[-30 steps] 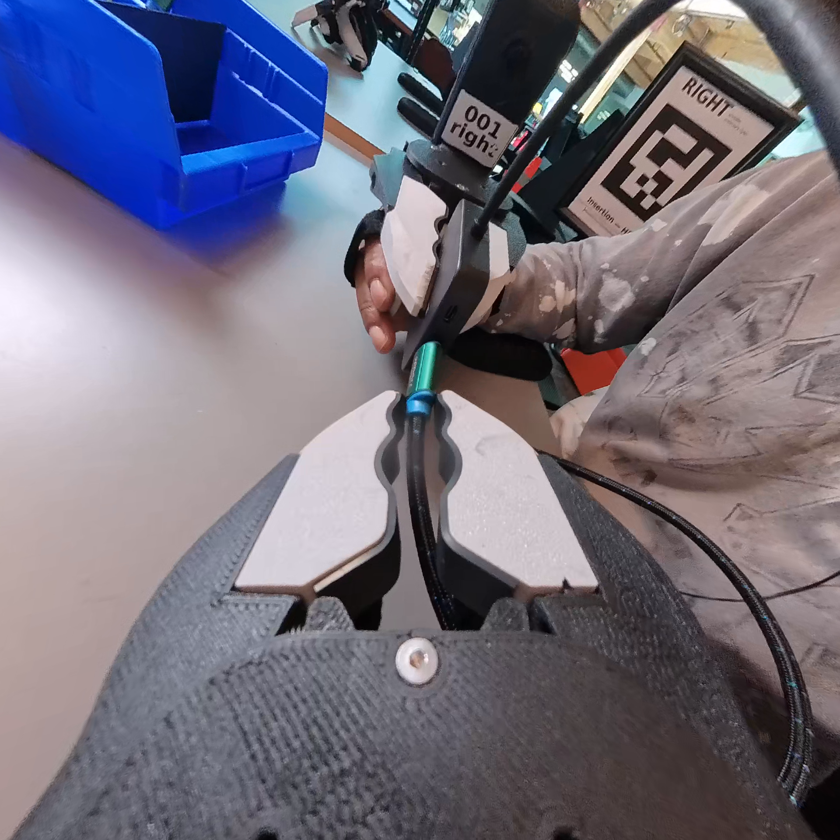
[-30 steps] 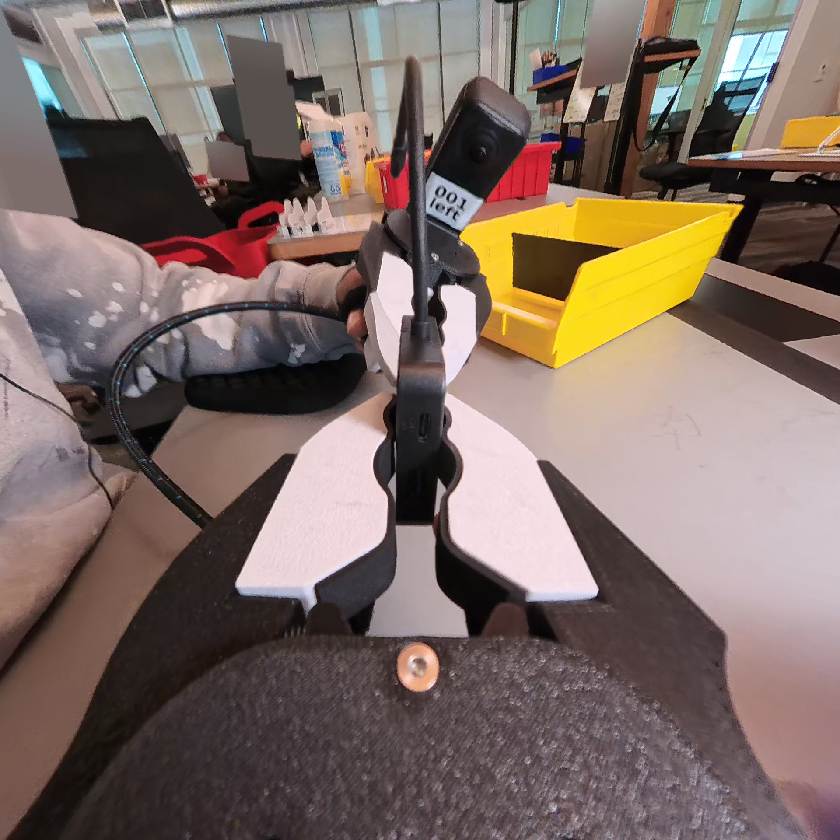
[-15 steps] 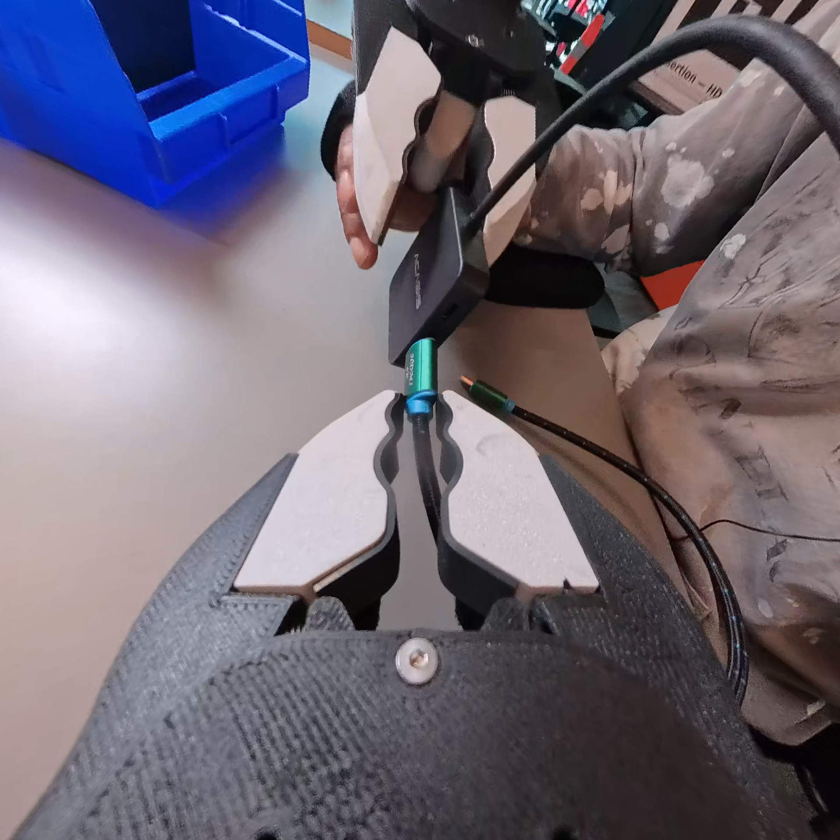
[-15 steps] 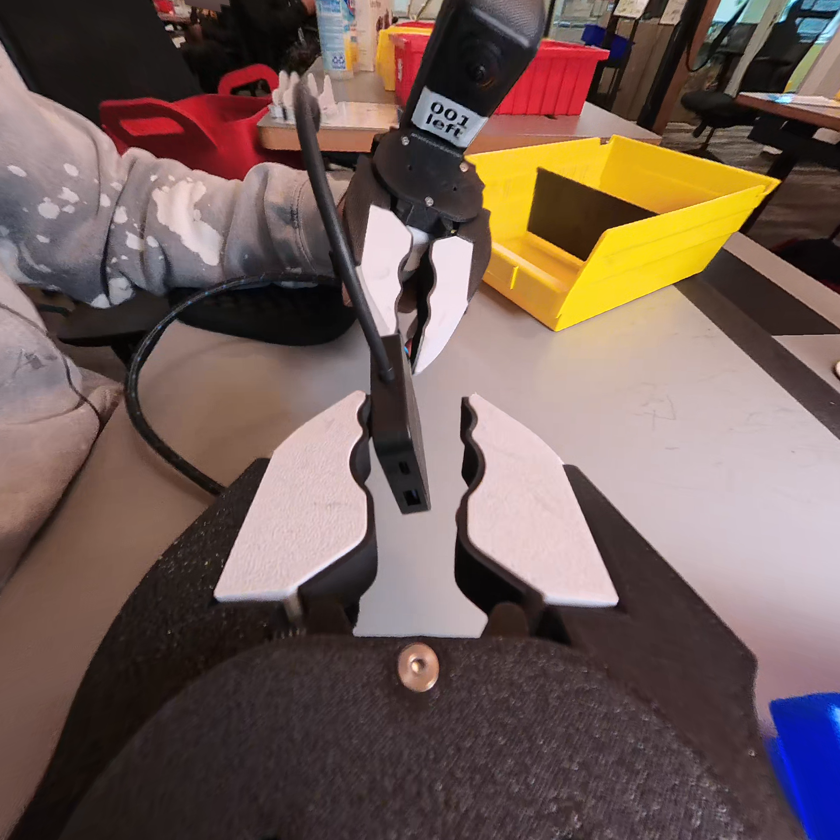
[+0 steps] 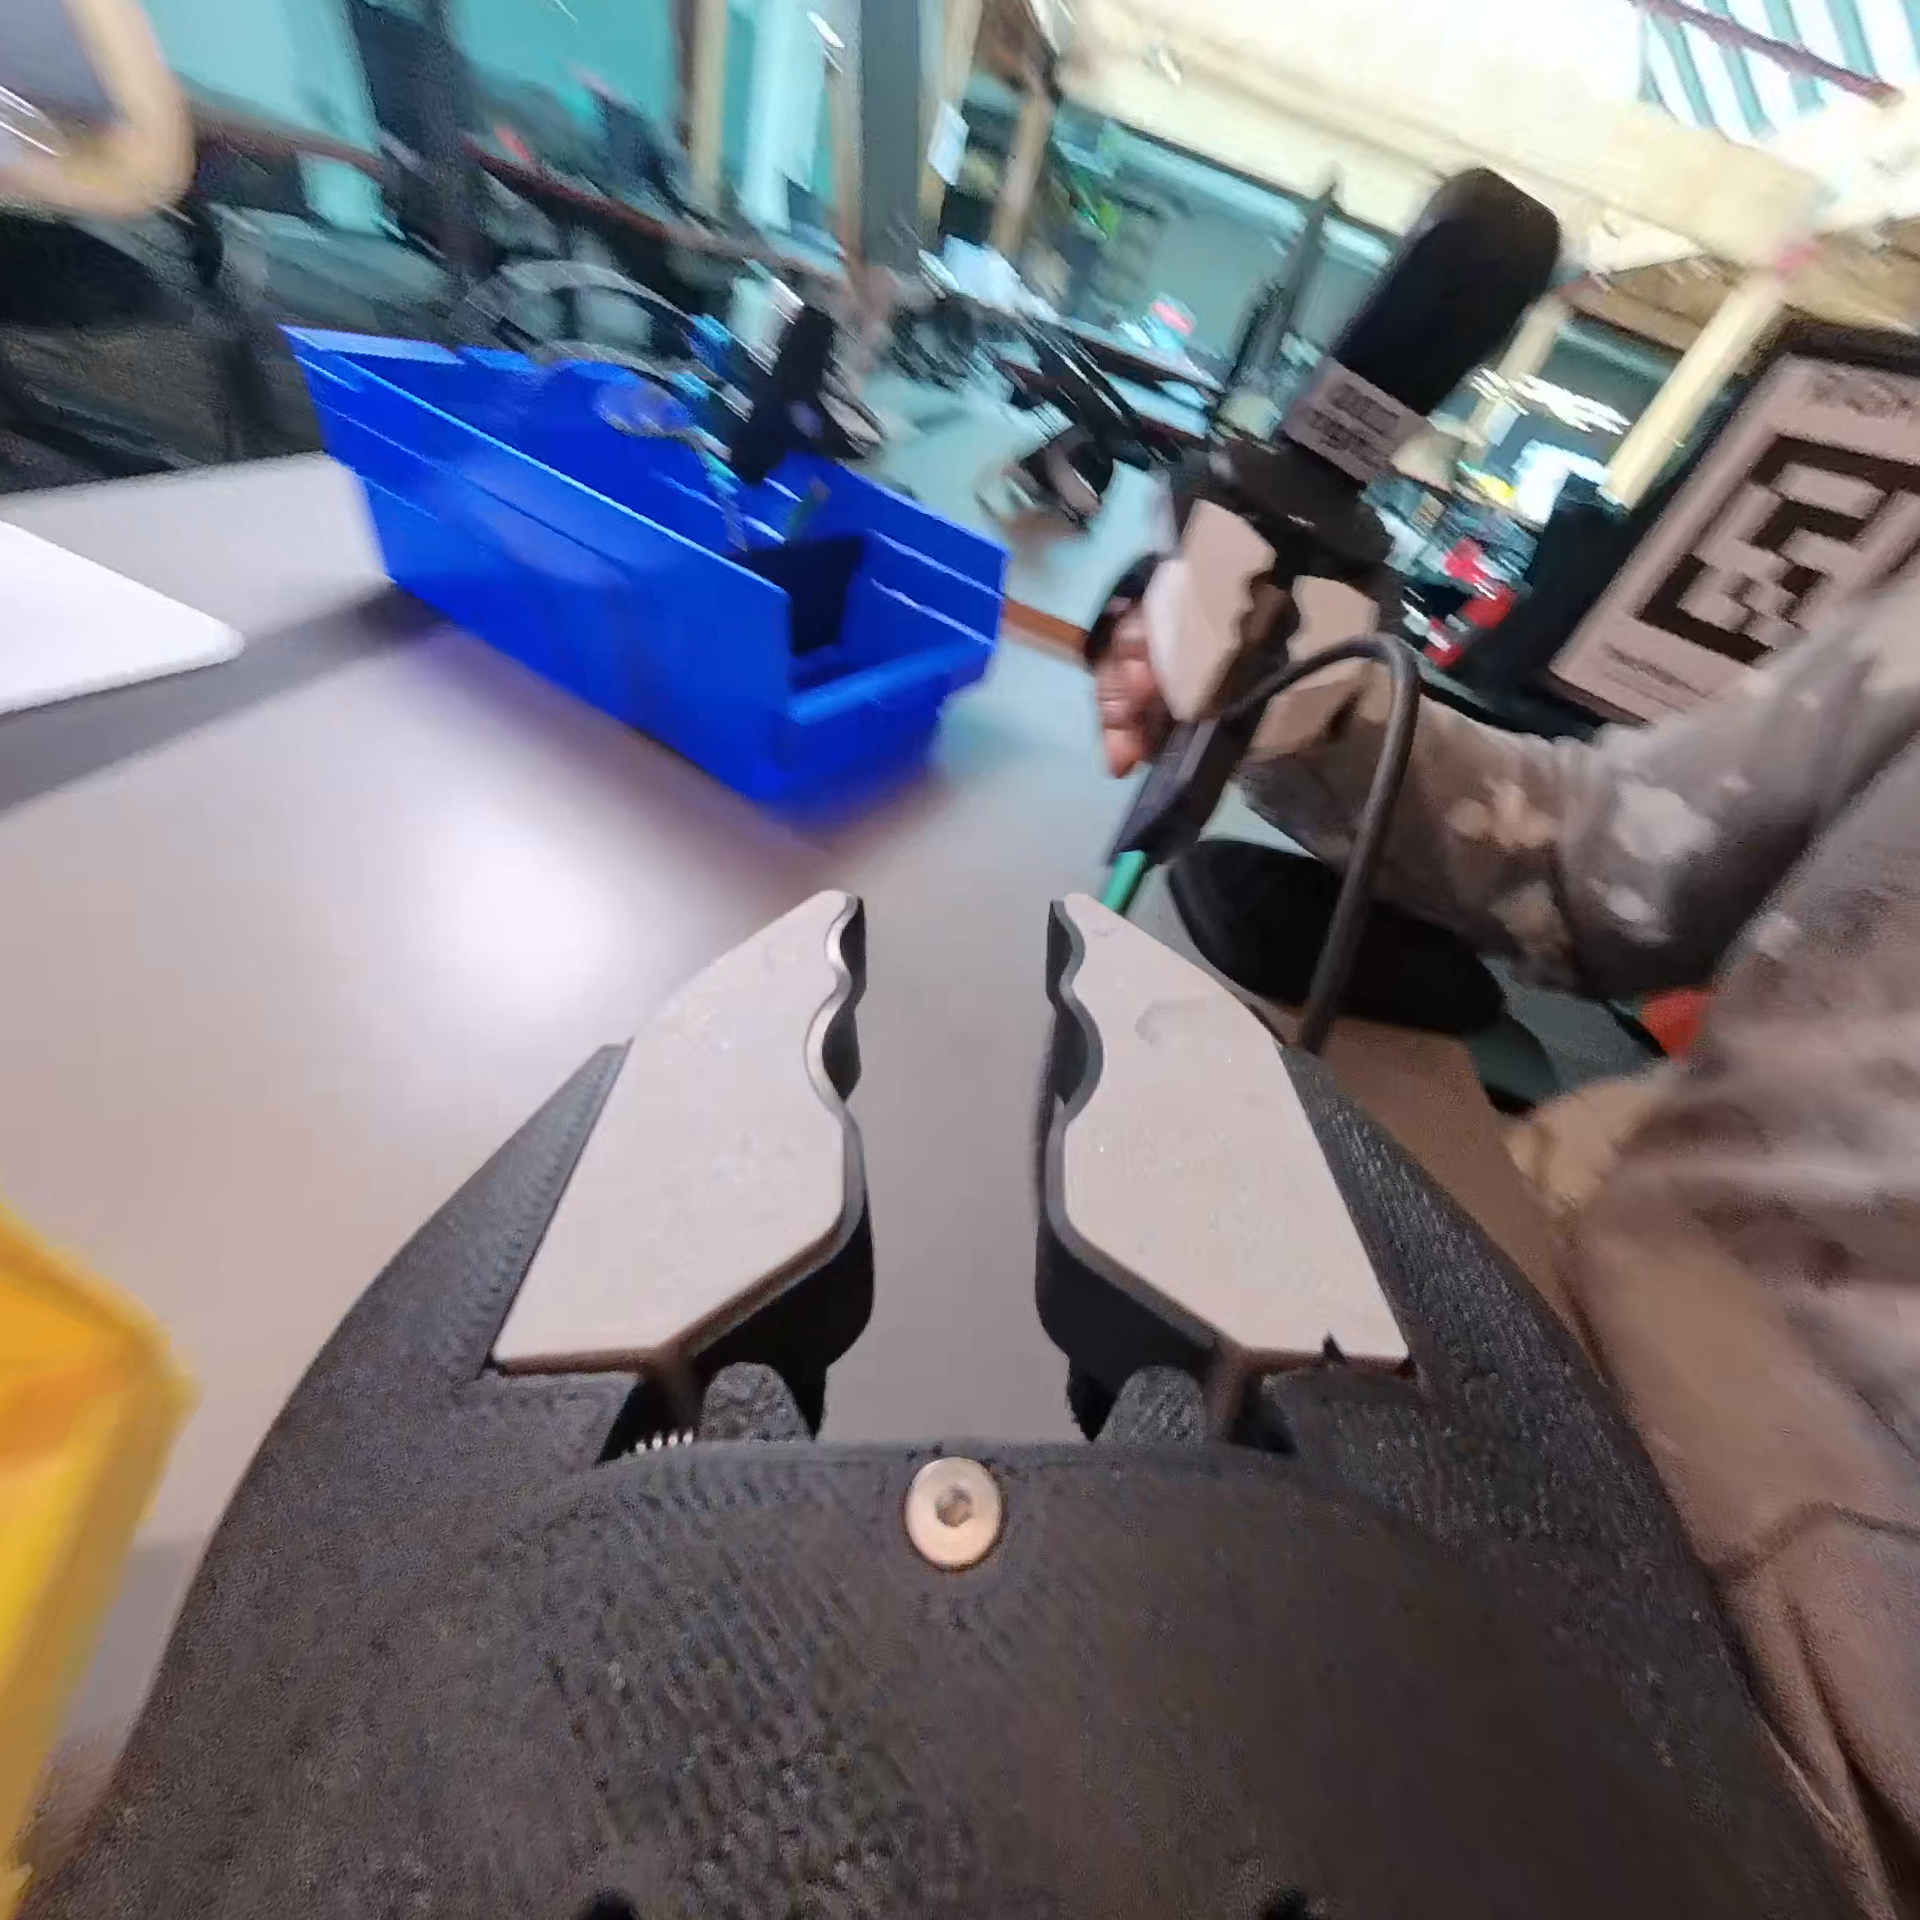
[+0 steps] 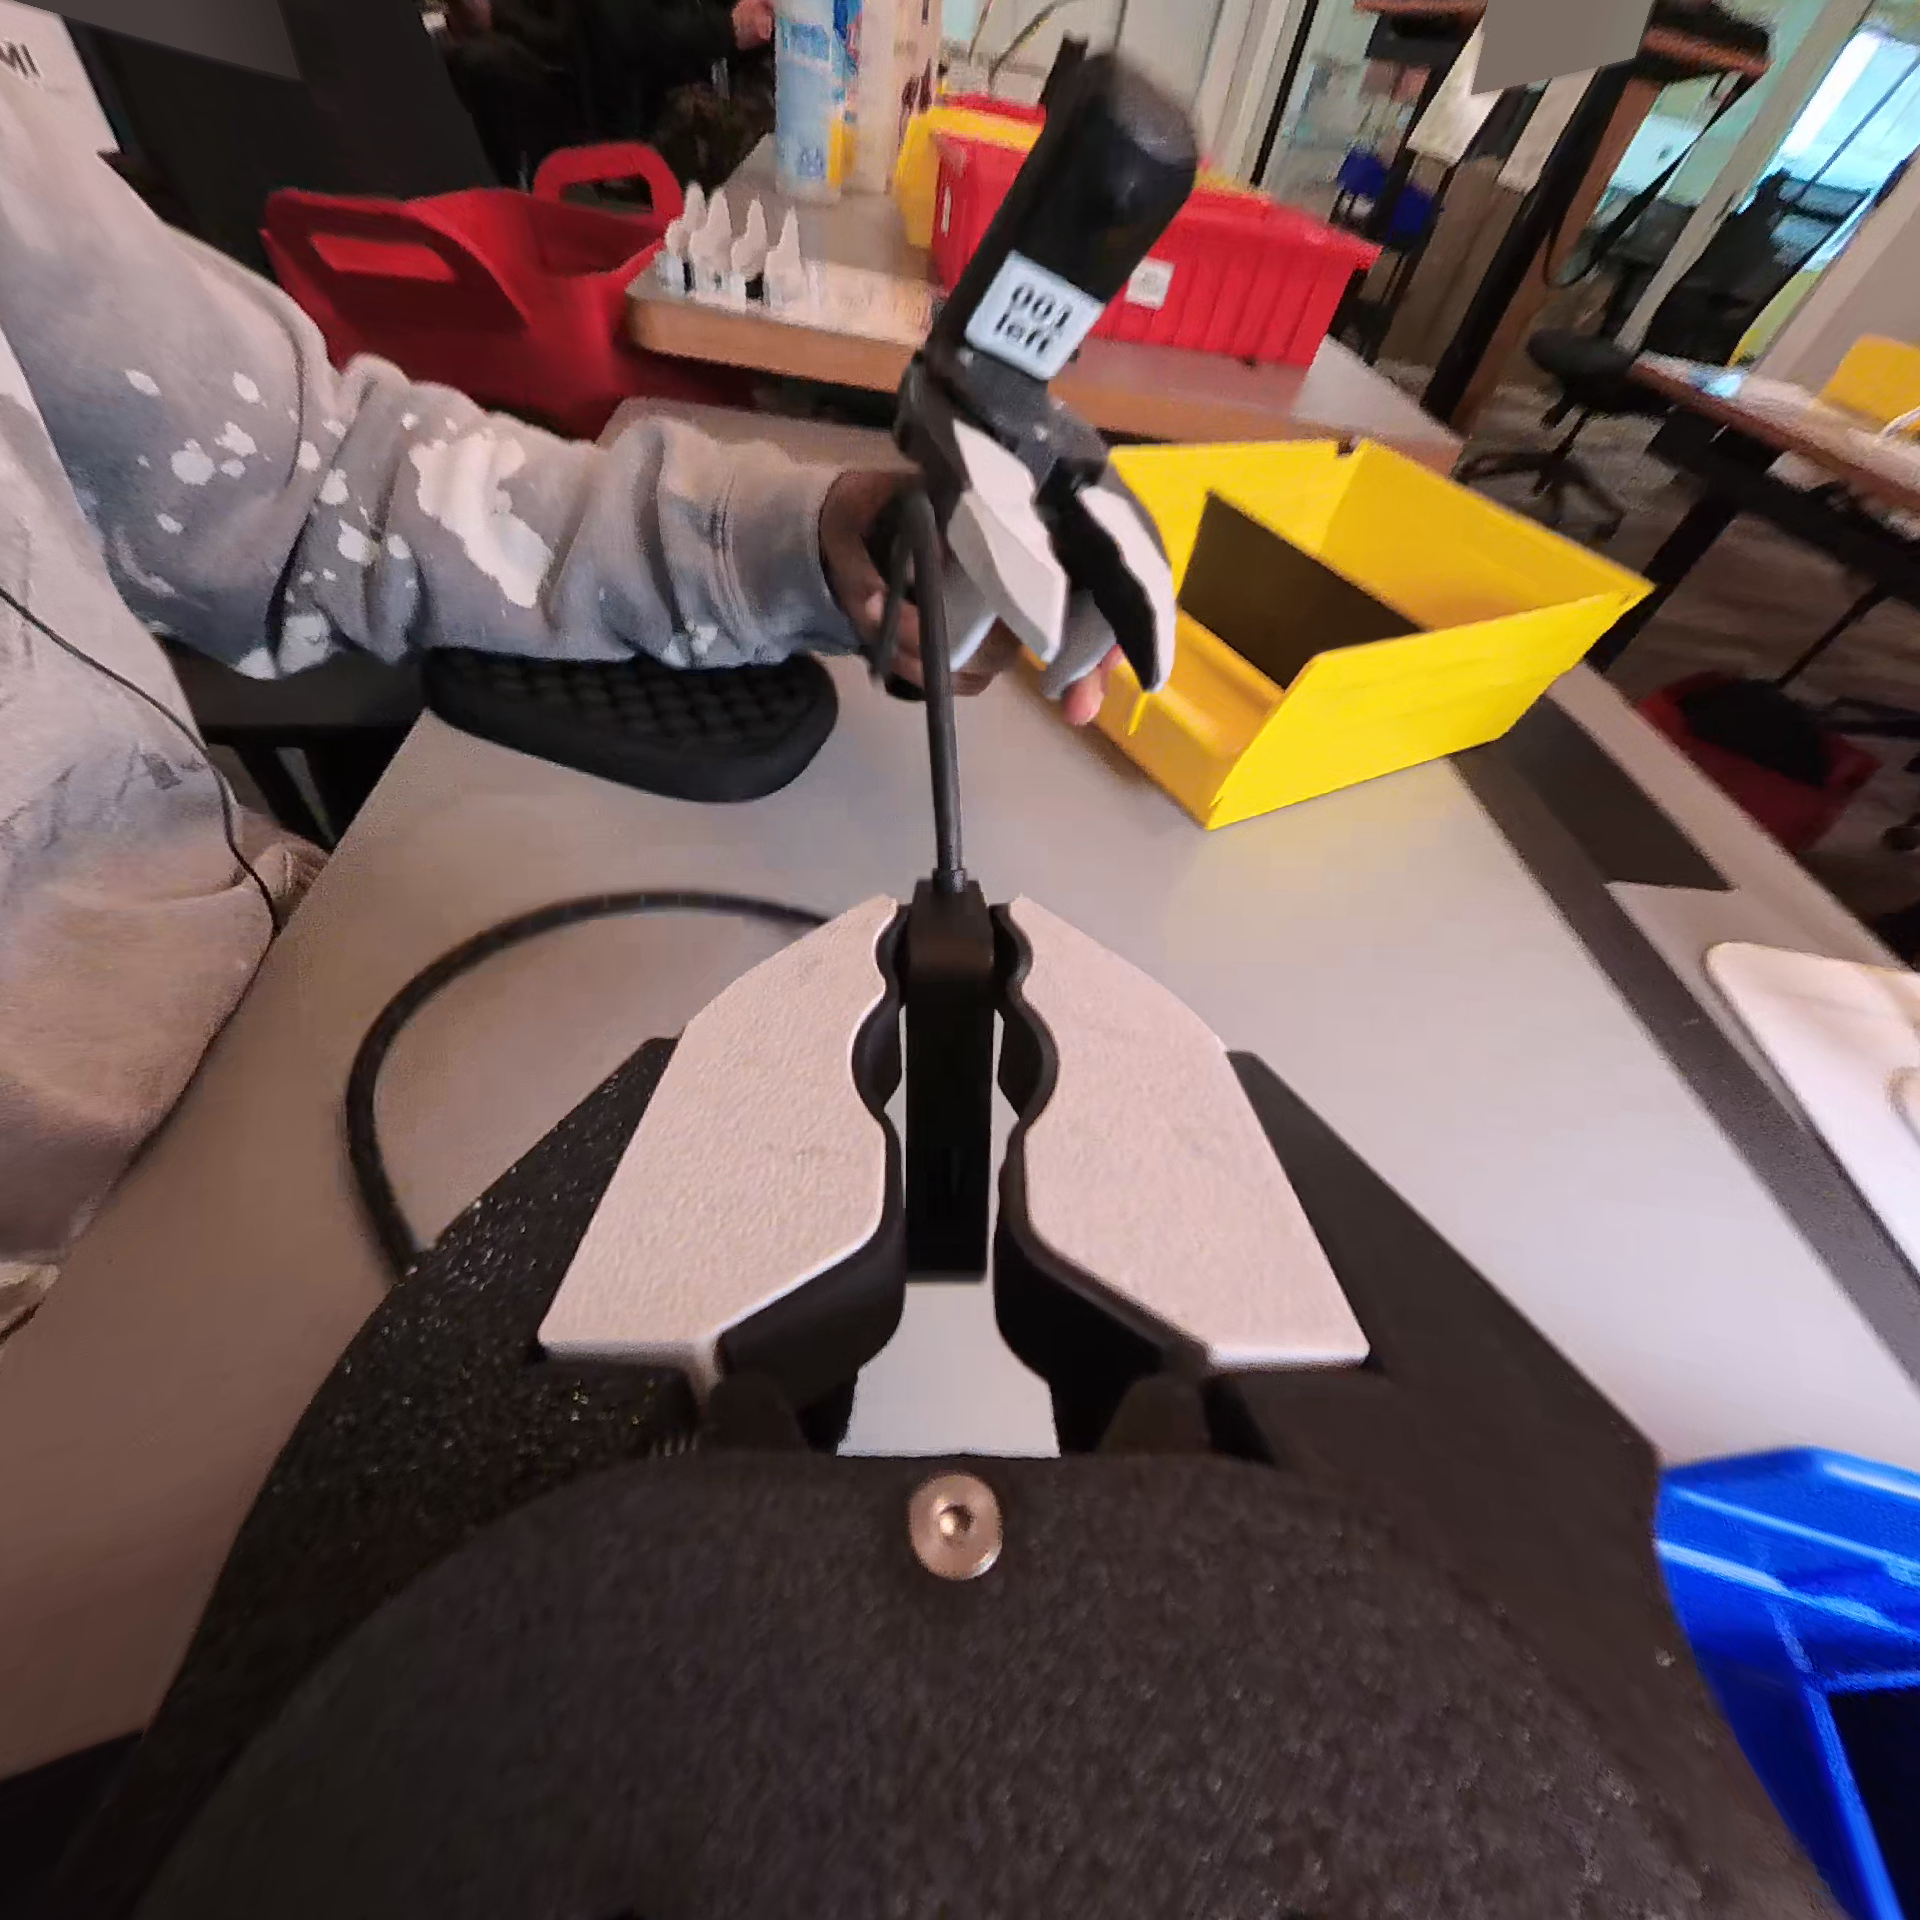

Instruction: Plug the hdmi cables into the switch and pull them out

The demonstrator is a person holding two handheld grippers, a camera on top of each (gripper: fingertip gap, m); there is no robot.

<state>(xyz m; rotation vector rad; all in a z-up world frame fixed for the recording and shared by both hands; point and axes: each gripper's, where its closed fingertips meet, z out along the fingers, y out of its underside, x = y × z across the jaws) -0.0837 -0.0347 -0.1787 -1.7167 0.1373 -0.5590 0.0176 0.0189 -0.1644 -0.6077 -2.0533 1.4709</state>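
In the right wrist view my right gripper (image 6: pixel 951 920) is shut on the black switch (image 6: pixel 945 1091), held edge-up between the pads above the grey table (image 6: pixel 1299 1039). The switch's own black cord (image 6: pixel 940 769) rises from its far end. My left gripper (image 5: pixel 954 914) is open and empty. It also shows in the right wrist view (image 6: pixel 1070 665), raised near the yellow bin. The left wrist view is blurred: the right gripper (image 5: pixel 1226 675) holds the switch (image 5: pixel 1174 779), with a green HDMI plug (image 5: pixel 1127 894) at its lower end. A black cable (image 6: pixel 468 987) loops on the table.
A blue bin (image 5: pixel 644 582) holding cables stands at the back of the left wrist view; its corner shows in the right wrist view (image 6: pixel 1808 1662). A yellow bin (image 6: pixel 1351 623) stands on the table's far side. A white pad (image 6: pixel 1849 1039) lies at the right edge. The person's sleeve (image 6: pixel 416 540) lies left.
My left gripper let go of the green-plug cable, opened and swung away from the switch. My right gripper, open half a second ago, has closed on the switch again.
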